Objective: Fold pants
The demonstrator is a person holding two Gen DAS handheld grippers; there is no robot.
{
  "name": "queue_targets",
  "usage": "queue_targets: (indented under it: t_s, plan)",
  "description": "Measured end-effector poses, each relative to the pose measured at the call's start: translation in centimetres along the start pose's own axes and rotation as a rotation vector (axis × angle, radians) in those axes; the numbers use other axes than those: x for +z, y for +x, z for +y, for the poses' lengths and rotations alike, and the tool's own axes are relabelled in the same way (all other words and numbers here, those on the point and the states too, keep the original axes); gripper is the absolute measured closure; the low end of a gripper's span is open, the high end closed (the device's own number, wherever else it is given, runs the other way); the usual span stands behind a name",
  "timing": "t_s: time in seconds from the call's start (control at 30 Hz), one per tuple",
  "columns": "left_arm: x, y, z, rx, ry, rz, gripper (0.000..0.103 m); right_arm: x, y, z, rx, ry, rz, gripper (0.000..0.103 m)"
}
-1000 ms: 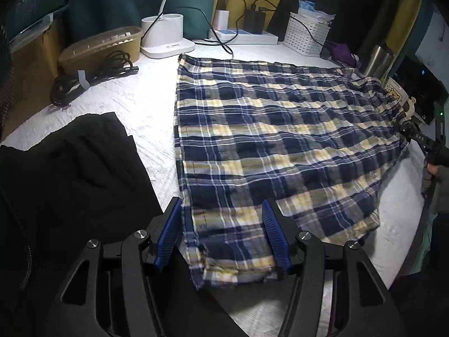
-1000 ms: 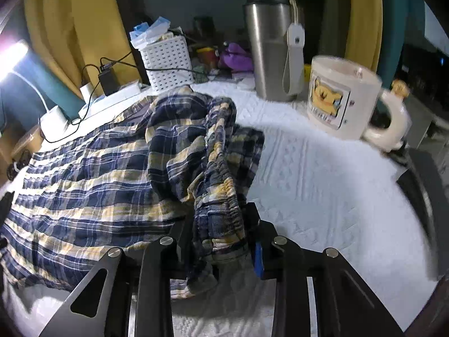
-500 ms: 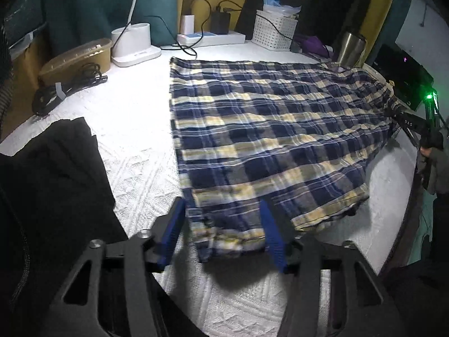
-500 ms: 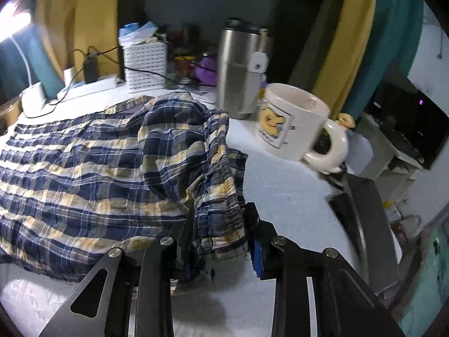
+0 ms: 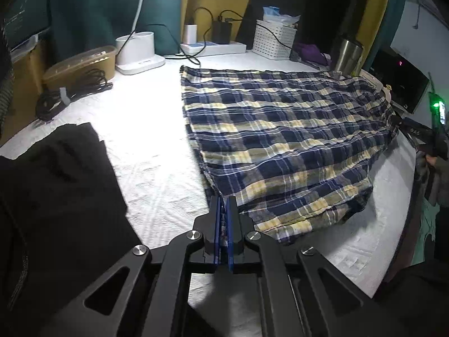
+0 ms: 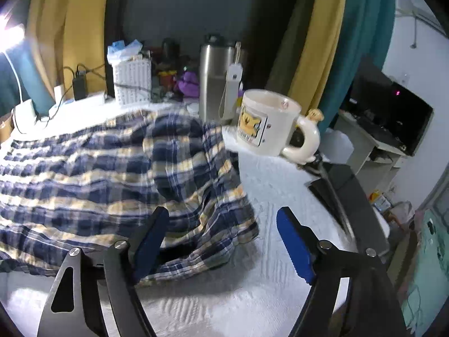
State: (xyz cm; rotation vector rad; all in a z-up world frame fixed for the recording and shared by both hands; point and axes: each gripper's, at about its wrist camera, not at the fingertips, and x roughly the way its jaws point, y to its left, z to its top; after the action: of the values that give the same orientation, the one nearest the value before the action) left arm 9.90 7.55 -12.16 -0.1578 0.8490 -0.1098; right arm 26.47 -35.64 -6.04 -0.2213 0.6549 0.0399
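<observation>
While spread across the centre of the white table cover, plaid pants observed. Left gripper, lower centre, just clamped on near hem corner. Right gripper just spread wide, jaws apart, waistband released beneath, touching nothing.

A white textured cloth covers the bench. On its left side lies a black garment. Toward the back left sit a coiled black cable, a tan lidded plastic container and a white lamp base. A white power strip with plugged chargers lies just beside a white perforated basket. A steel tumbler stands close behind a cream ceramic mug with a bear picture.
</observation>
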Motion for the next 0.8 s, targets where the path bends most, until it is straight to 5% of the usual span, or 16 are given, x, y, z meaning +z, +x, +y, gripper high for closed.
queue_targets:
  t_s: [0.43,0.57,0.8]
  plan:
    - [1.8,-1.8,1.9,0.051,-0.055,-0.023,0.094,2.0,-1.8,4.6,0.107,-0.022,-0.046,0.018]
    - [3.8,-0.6,1.8,0.009,-0.039,-0.037,0.069,1.9,-0.8,5.4,0.146,-0.015,-0.036,0.018]
    - [5.8,2.4,1.8,-0.007,-0.017,0.013,0.069,1.3,0.8,5.5,0.185,0.006,-0.013,0.018]
